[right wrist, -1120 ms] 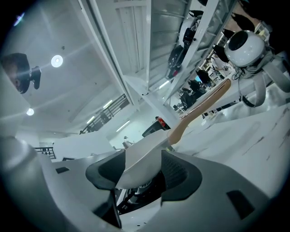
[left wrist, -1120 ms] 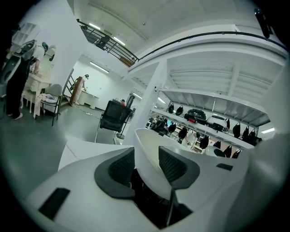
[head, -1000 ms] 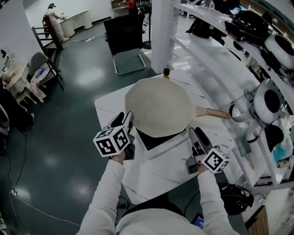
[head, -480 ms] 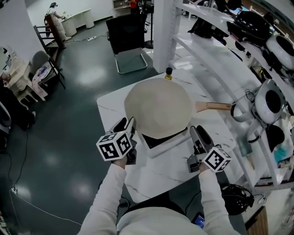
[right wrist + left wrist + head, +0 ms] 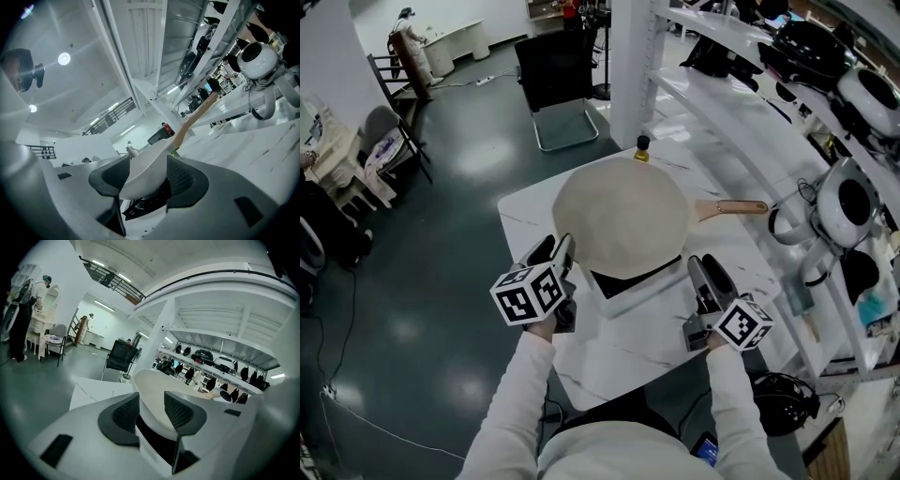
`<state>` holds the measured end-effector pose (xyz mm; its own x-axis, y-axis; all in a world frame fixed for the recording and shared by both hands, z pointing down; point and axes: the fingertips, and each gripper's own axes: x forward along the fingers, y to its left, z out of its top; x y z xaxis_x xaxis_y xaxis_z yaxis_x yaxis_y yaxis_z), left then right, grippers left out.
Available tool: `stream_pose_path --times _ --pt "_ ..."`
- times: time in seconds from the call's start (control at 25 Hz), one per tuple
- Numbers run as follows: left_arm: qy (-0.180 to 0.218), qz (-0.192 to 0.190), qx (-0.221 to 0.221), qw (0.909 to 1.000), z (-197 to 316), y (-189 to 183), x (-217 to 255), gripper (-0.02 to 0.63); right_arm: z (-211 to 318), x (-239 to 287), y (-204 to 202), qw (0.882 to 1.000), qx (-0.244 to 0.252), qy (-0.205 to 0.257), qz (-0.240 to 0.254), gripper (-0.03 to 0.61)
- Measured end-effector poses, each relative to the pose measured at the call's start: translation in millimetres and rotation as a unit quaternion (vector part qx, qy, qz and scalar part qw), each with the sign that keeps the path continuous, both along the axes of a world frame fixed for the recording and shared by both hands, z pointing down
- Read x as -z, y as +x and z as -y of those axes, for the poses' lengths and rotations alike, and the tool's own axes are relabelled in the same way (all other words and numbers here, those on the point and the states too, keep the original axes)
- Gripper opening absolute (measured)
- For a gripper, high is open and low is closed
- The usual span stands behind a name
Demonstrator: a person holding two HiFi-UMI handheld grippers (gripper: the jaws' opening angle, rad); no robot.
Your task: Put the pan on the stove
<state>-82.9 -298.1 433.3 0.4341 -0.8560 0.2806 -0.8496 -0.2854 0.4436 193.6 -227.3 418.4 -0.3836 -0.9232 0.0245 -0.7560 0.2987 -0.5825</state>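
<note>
A cream pan (image 5: 619,220) with a wooden handle (image 5: 731,208) pointing right rests on a black stove (image 5: 623,279) with a white frame, on the white table (image 5: 628,352). My left gripper (image 5: 553,253) is open at the pan's near left rim, touching nothing. My right gripper (image 5: 705,277) is open at the near right rim, below the handle. In the left gripper view the pan (image 5: 157,385) shows beyond the gap of the gripper (image 5: 150,411). The right gripper view shows the pan (image 5: 145,171) and its handle (image 5: 197,115) past the open gripper (image 5: 147,180).
A small dark bottle (image 5: 642,145) stands at the table's far edge behind the pan. White shelves (image 5: 741,103) with round appliances (image 5: 848,202) run along the right. A black chair (image 5: 558,70) stands on the floor beyond the table.
The pan stays on the stove and both grippers hold nearly the same places at its near rim. The head view has shifted slightly.
</note>
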Motion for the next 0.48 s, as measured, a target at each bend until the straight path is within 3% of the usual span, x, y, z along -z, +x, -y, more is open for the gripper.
stream_pose_path --times 0.28,0.48 --pt "0.052 0.042 -0.009 0.9977 -9 3 18 0.148 -7 6 -9 0.999 0.006 0.01 -0.05 0.258" --pt "0.073 0.058 -0.022 0.9955 -18 5 26 0.11 -16 19 -23 0.994 0.012 0.028 -0.105 0.191"
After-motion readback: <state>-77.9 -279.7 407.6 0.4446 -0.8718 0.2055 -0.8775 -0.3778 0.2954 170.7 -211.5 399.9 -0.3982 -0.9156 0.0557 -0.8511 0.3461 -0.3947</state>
